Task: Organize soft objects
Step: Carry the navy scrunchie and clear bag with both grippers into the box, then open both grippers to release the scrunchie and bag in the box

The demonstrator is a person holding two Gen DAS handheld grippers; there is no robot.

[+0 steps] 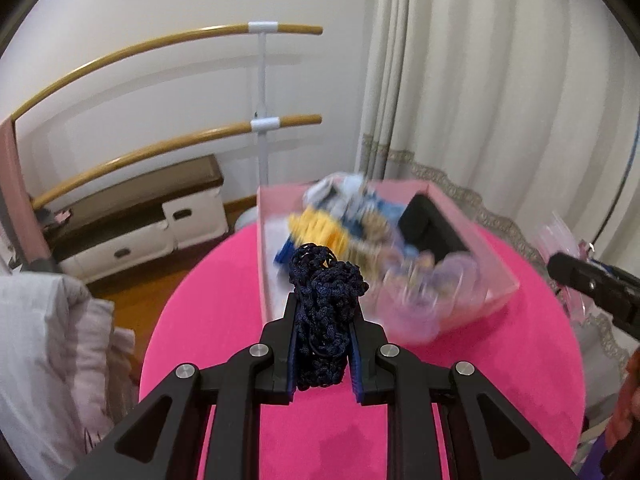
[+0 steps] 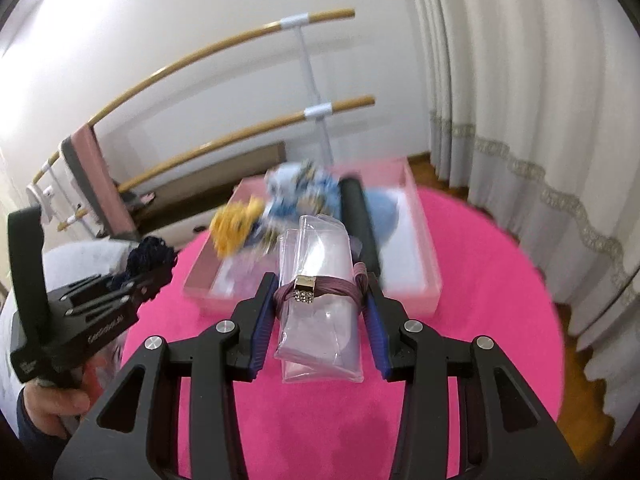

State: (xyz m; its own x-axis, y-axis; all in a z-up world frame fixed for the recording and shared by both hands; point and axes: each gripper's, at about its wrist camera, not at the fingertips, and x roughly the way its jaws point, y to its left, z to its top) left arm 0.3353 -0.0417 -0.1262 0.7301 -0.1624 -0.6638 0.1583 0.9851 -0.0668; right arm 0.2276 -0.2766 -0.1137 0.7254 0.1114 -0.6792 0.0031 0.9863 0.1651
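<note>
A pink box [image 1: 496, 256] sits toward the far side of the round pink table [image 1: 224, 304], its contents blurred: a yellow knitted piece [image 1: 320, 232], pale blue fabric [image 1: 352, 196], a black block [image 1: 432, 224] against the right wall and clear plastic [image 1: 424, 292] spilling over the near corner. Behind the table stand a white rack with two wooden bars [image 1: 264, 120], a low white drawer unit [image 1: 160, 220] and cream curtains [image 1: 500, 80]; grey bedding [image 1: 48, 340] lies to the left.

The box takes up most of the far half of the table; the near half is bare pink cloth, and the table's rim curves away on both sides with wooden floor [image 2: 580, 392] beyond.

The left gripper [image 1: 324, 320] has its fingers clamped on a dark navy crocheted bundle [image 1: 324, 300], which stands up between them, just short of the box's near wall and above the table. The right gripper [image 2: 320, 300] has its fingers pressed on a clear plastic pouch [image 2: 320, 312] banded with a mauve hair tie [image 2: 332, 290] bearing a small metal clasp; the pouch's far end overlaps the box's near edge in the right wrist view. The left gripper appears there at the left, well apart from the pouch.
</note>
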